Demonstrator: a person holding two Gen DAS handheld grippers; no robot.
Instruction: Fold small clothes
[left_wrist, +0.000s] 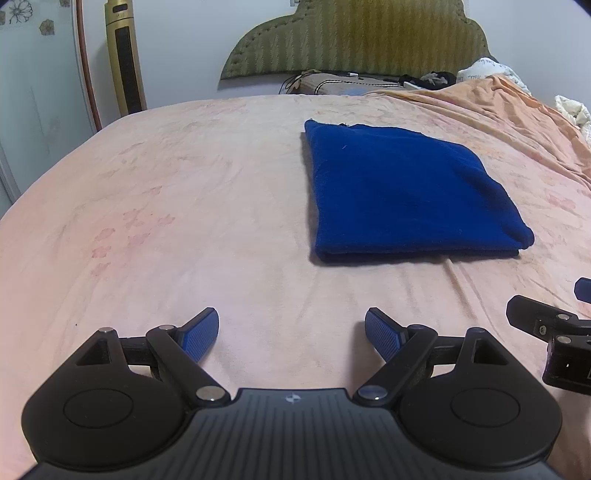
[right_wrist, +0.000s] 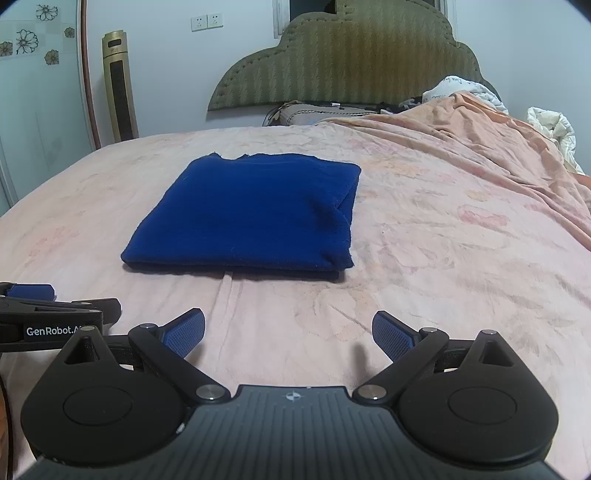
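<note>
A dark blue garment (left_wrist: 410, 192) lies folded into a flat rectangle on the pink bedsheet (left_wrist: 184, 221). It also shows in the right wrist view (right_wrist: 251, 214), ahead and slightly left. My left gripper (left_wrist: 291, 321) is open and empty, low over the sheet, short of the garment and to its left. My right gripper (right_wrist: 288, 325) is open and empty, just short of the garment's near edge. Each gripper shows at the edge of the other's view: the right one in the left wrist view (left_wrist: 554, 325), the left one in the right wrist view (right_wrist: 55, 310).
A green padded headboard (right_wrist: 343, 59) stands at the far end. An orange blanket (right_wrist: 498, 147) is bunched along the right side with white bedding (right_wrist: 550, 125) behind it. A gold tower fan (right_wrist: 118, 85) stands by the wall at left.
</note>
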